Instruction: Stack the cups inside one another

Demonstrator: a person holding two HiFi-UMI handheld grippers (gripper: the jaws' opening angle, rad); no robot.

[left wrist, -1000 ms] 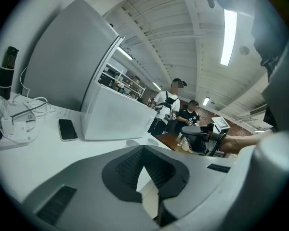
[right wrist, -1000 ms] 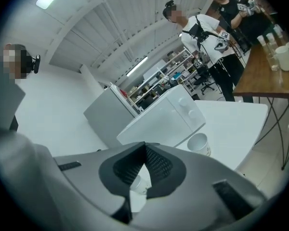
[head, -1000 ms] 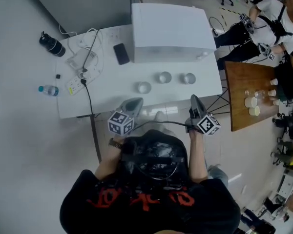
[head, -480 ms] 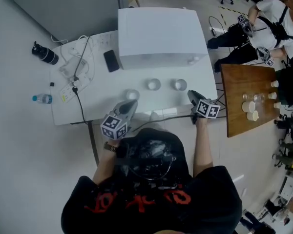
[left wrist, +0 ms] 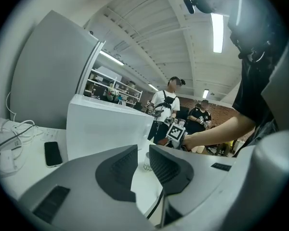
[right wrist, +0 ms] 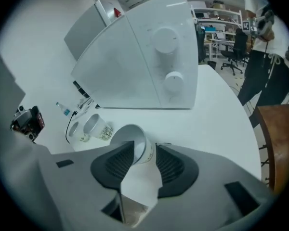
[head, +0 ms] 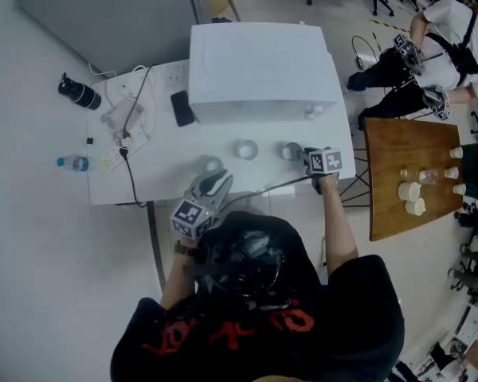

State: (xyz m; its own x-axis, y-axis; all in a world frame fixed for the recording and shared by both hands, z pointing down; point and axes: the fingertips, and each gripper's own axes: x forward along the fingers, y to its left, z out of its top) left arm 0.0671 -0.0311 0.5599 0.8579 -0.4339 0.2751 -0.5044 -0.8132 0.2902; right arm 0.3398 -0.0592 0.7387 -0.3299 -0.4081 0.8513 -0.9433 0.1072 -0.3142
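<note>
The right gripper jaws, having just been opening wide, are straddling a paper cup; the left gripper is hovering narrowly parted, empty.

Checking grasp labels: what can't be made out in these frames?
- Right cup base: right gripper view, hidden behind the right hand-held gripper, whose jaws have just been opening around it; pad contact unclear.
- Left cup: head view, partly covered by left hand-held gripper.
- Middle cup's print: right gripper view, too small to read.
</note>
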